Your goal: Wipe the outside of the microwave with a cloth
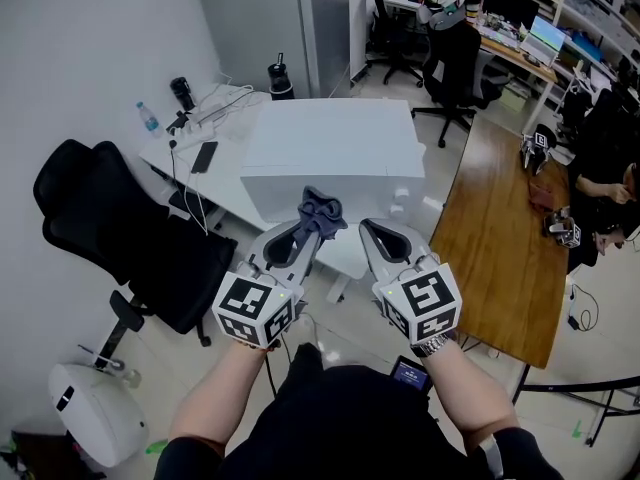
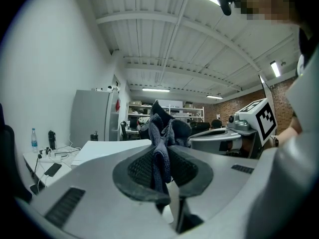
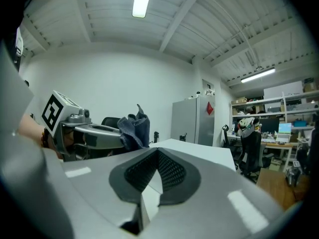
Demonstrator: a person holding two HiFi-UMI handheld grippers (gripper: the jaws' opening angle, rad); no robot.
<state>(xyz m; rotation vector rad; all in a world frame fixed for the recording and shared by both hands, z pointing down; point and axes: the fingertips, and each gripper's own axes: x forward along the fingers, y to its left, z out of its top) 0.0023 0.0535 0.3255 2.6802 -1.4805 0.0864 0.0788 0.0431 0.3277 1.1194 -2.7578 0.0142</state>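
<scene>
- Clamps a crumpled dark blue-grey cloth point(image 1: 320, 213) in the left gripper point(image 1: 306, 232), jaws set narrow around the fabric.
- Shows, in the left gripper view, the cloth point(image 2: 162, 133) pinched between both black mesh pads of that gripper point(image 2: 162, 158), with bunched folds standing up past the fingertips.
- Presents the right gripper point(image 1: 376, 232) with its jaws fully together; confirms in the right gripper view that the pads of this gripper point(image 3: 158, 159) meet at the tips with nothing between them.
- Holds both grippers side by side and close to level, aimed at a white box-shaped microwave point(image 1: 335, 158).
- Puts the cloth in front of the lower near face of the microwave in the head view; cannot tell whether fabric and casing touch.
- Rests the microwave on a white desk point(image 1: 225, 183), near a black phone point(image 1: 204, 156) and a clear plastic bottle point(image 1: 148, 118).
- Flanks the working area with a black office chair point(image 1: 110, 233) on the left and a brown wooden table point(image 1: 500, 238) on the right.
</scene>
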